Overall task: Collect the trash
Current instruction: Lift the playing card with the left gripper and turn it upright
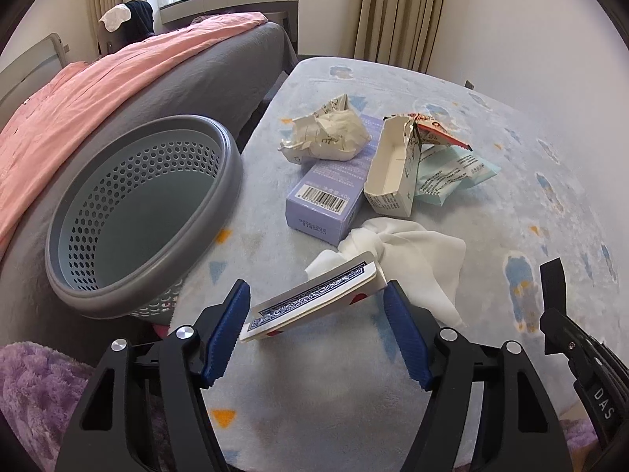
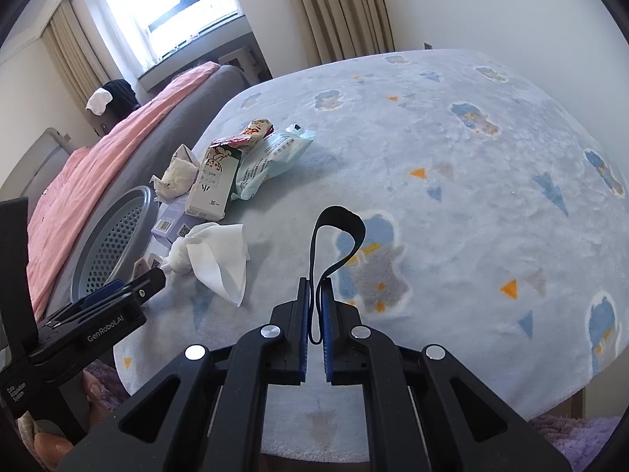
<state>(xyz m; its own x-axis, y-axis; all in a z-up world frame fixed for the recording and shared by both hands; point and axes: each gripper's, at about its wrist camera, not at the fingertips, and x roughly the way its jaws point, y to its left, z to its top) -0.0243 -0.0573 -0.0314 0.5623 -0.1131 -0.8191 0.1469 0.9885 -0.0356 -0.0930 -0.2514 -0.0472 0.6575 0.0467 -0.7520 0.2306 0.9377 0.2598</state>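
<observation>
The blue-backed white card box (image 1: 314,301) sits between our wide-open left gripper (image 1: 316,338) — close next, then the grey perforated basket (image 1: 145,212); right gripper (image 2: 314,328) pinches a black strap (image 2: 334,236).

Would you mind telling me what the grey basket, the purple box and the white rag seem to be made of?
Grey basket: moulded plastic by the look, matte, with even rows of punched holes. Purple box: thin printed cardboard, slightly glossy, with sharp folded edges and a barcode. White rag: soft cloth or a thick wipe, matte, bunched and draped; which one is unclear.
</observation>
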